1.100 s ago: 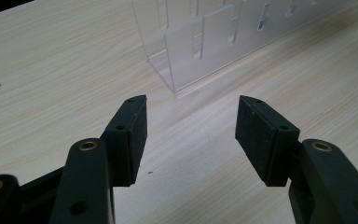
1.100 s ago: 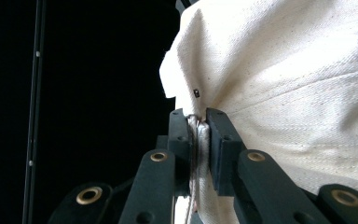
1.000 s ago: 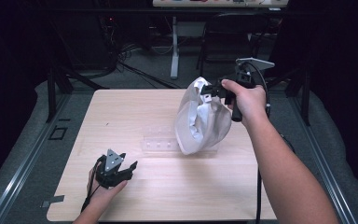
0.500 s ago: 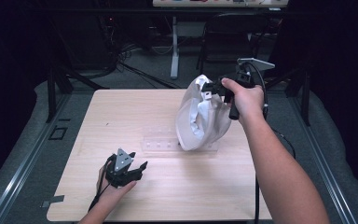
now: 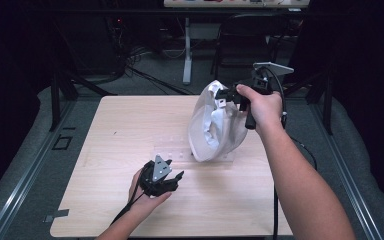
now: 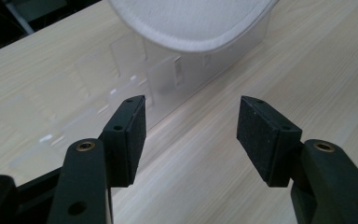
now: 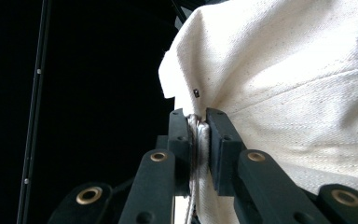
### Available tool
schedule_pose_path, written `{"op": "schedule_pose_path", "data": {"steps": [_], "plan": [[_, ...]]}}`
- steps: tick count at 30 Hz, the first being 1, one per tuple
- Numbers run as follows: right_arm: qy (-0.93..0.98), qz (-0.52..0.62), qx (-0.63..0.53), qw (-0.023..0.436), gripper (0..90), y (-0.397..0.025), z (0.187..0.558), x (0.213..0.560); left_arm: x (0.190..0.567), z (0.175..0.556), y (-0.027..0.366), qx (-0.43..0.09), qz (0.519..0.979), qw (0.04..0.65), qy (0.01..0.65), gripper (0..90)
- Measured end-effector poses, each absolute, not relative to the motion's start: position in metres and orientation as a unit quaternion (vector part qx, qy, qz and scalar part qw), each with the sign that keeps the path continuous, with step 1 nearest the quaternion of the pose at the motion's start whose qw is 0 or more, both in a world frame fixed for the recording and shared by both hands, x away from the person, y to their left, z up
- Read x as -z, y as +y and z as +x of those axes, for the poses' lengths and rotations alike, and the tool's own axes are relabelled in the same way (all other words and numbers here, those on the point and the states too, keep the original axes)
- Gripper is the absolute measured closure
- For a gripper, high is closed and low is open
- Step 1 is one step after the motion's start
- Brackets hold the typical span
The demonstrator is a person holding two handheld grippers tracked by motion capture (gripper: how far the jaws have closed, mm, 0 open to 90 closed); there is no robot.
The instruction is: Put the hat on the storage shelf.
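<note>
the right hand-held gripper (image 5: pixel 226 95) is clamped on the top edge of a white cloth bag (image 5: pixel 215 125), holding it up over the far right part of the bench (image 5: pixel 120 125); its jaws pinch a bunched seam in the right gripper view. the bag's bottom hangs over a clear plastic container (image 6: pixel 186 70). the left hand-held gripper (image 5: pixel 172 181) sits low near the bench's front, jaws apart and empty, pointed at the container.

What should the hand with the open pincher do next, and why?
Probably move the left gripper forward to the clear box and hold it. The right gripper is shut on the white cloth, hanging over the box, while the left one is open, low on the table, pointing at it.
</note>
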State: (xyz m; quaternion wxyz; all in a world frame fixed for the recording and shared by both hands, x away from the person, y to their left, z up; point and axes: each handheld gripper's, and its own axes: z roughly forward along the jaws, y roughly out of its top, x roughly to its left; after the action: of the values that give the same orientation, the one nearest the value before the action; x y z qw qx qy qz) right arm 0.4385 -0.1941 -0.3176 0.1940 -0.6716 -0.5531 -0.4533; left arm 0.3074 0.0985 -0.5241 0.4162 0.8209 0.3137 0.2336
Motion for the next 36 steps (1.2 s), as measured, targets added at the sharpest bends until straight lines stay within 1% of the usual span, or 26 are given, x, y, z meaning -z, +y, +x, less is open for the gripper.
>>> {"op": "schedule_pose_path", "data": {"steps": [13, 21, 24, 30, 36], "plan": [[-0.558, -0.666, 0.455, 0.196, 81.0, -0.195, 0.438, 0.317, 0.514, 0.315, 0.047, -0.249, 0.829, 0.412, 0.286, 45.3], [-0.559, -0.666, 0.454, 0.197, 81.0, -0.194, 0.438, 0.317, 0.51, 0.317, 0.02, -0.256, 0.832, 0.405, 0.278, 50.1], [-0.561, -0.664, 0.453, 0.198, 81.0, -0.194, 0.437, 0.317, 0.506, 0.317, 0.012, -0.27, 0.832, 0.402, 0.273, 52.0], [-0.562, -0.664, 0.452, 0.198, 80.9, -0.193, 0.437, 0.317, 0.499, 0.319, 0.005, -0.276, 0.83, 0.403, 0.27, 61.0], [-0.563, -0.663, 0.451, 0.198, 80.9, -0.193, 0.437, 0.318, 0.496, 0.317, 0.004, -0.29, 0.837, 0.392, 0.247, 73.2]]}}
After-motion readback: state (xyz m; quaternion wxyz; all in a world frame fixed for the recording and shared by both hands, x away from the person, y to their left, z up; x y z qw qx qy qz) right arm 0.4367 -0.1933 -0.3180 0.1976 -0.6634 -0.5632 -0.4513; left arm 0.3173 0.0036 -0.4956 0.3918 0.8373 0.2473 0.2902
